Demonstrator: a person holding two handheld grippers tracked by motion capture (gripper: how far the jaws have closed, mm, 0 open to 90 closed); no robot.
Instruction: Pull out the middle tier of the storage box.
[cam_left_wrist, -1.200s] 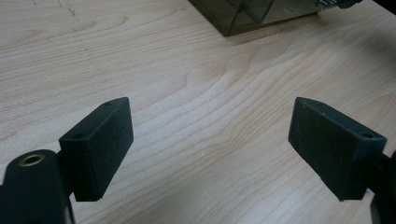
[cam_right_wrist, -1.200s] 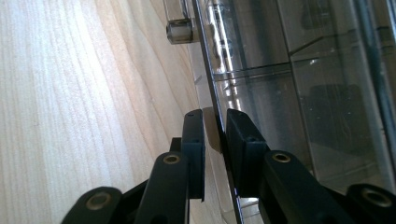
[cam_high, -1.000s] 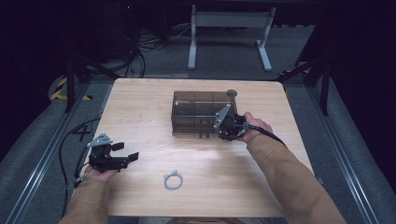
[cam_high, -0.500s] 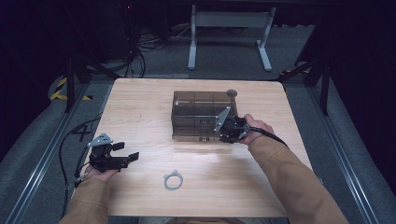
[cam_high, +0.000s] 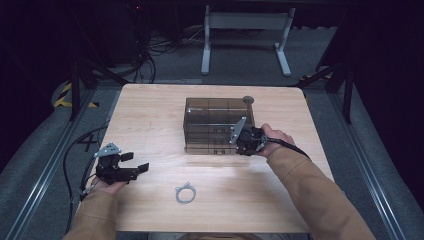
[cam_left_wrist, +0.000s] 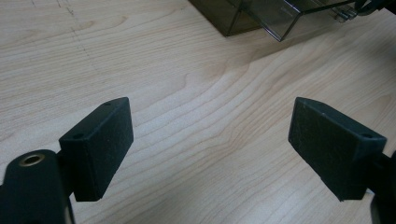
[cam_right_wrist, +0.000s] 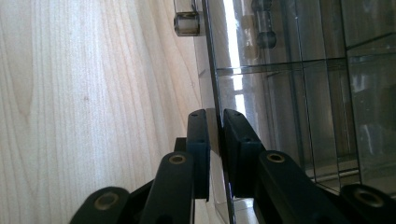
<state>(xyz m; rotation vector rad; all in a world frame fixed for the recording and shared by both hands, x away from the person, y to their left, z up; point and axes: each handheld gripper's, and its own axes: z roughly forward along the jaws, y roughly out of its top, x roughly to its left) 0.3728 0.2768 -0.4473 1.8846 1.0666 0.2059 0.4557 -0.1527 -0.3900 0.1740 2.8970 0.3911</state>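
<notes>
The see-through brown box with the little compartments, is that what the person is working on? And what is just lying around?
In the job:
- brown box, a clear plastic organizer
- its thin clear wall, pinched between the jaws
- right gripper, shut on that wall

Just lying about:
- small wire coil on the table
- left gripper, open with nothing between its jaws, resting away from the box

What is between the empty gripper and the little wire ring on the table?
Nothing visible. The left gripper sits open at the table's near left, and only bare wood lies between it and the wire ring. The smoky plastic box stands farther back.
</notes>
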